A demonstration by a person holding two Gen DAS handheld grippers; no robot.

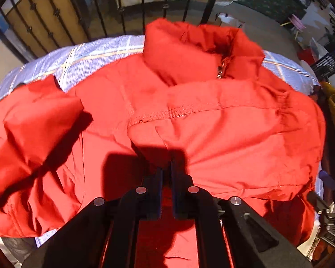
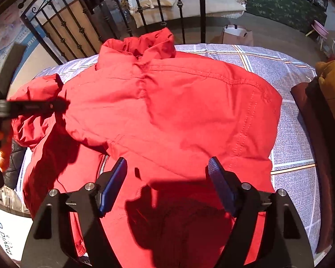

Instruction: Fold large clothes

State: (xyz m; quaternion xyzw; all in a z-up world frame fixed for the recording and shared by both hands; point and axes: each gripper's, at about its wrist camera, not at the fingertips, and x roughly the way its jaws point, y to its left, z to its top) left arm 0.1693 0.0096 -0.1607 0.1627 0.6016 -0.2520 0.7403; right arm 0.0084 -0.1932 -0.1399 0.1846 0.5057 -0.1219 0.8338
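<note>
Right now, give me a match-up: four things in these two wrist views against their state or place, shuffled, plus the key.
Things:
1. left gripper
2. right gripper
3. jacket collar
4. plaid sheet

States or places:
A. fingers spread wide, nothing between them
B. standing up at the far end, near the iron railing
C. fingers closed on red fabric
D. spread flat under the red jacket

Pairs: 1-C, 2-A, 3-B, 4-D
</note>
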